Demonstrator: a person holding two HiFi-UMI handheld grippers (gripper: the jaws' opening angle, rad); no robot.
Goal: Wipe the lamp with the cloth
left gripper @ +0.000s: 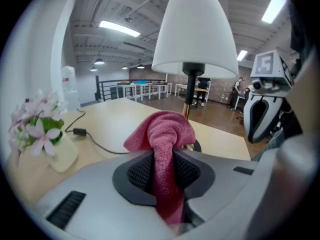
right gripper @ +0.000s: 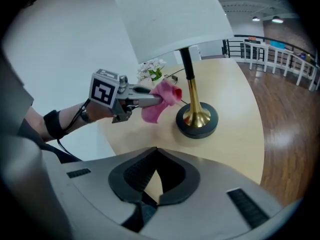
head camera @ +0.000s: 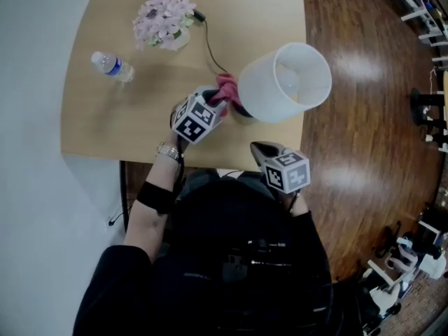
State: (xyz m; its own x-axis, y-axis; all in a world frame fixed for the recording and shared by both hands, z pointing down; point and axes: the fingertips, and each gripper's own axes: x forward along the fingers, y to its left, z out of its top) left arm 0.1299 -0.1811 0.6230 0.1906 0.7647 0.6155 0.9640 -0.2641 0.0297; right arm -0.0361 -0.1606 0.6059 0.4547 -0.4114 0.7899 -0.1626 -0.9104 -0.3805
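Observation:
The lamp has a white shade (head camera: 285, 82), a brass stem (right gripper: 191, 96) and a round dark base (right gripper: 197, 123); it stands near the table's right edge. My left gripper (head camera: 221, 103) is shut on a pink cloth (left gripper: 162, 129), which bunches up beyond the jaws. In the right gripper view the cloth (right gripper: 162, 101) hangs just left of the stem, level with its lower part. Whether it touches the lamp I cannot tell. My right gripper (right gripper: 156, 149) is shut and empty, hovering over the table's near edge in front of the lamp; in the head view it (head camera: 257, 147) sits below the shade.
A small vase of pale pink flowers (head camera: 164, 21) stands at the back of the wooden table (head camera: 105, 124). A water bottle (head camera: 112, 66) lies to the left. The lamp's black cable (head camera: 208, 44) runs toward the flowers. Wooden floor (head camera: 364, 117) lies to the right.

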